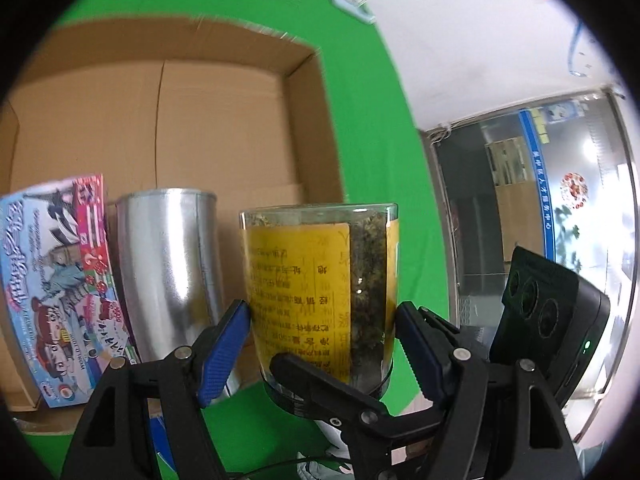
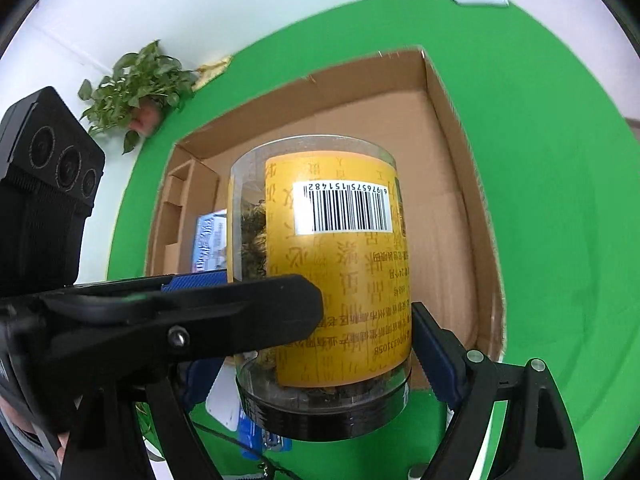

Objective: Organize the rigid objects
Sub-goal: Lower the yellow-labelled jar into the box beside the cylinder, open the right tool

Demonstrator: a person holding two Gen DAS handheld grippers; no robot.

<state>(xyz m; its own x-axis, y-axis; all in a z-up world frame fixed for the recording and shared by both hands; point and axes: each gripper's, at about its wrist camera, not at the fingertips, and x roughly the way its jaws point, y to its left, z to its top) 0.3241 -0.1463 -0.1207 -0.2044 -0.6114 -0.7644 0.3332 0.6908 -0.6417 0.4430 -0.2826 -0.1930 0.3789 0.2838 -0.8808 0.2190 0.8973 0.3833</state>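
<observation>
- Clear plastic jar (image 1: 320, 300), yellow label, dried herb/tea inside, black screw lid at bottom – so it's held upside down, text inverted.
- Left tongs (image 1: 322, 320) clamp jar, blue ribbed pads on both sides, at 9 and 3 o'clock of its body. Right tongs (image 2: 320, 320) also closed on the same jar (image 2: 324, 280); prob. a two-handed hold or a handover, can't tell which.
- Jar is in the air above the near edge of the cardboard box (image 1: 160, 120), at 6 o'clock of its opening – likely abt to go in.
- Already in box, 9 o'clock side, standing: silver metal can (image 1: 168, 272), smooth cylinder w/ seam; glossy printed carton (image 1: 60, 288) beside it. Upright rows save room.
- Box sits on green surface (image 2: 540, 160); corrugated, flat floor, mostly free at 3 o'clock.
- Jar rigid, slick, round – could twist in the pads.
</observation>
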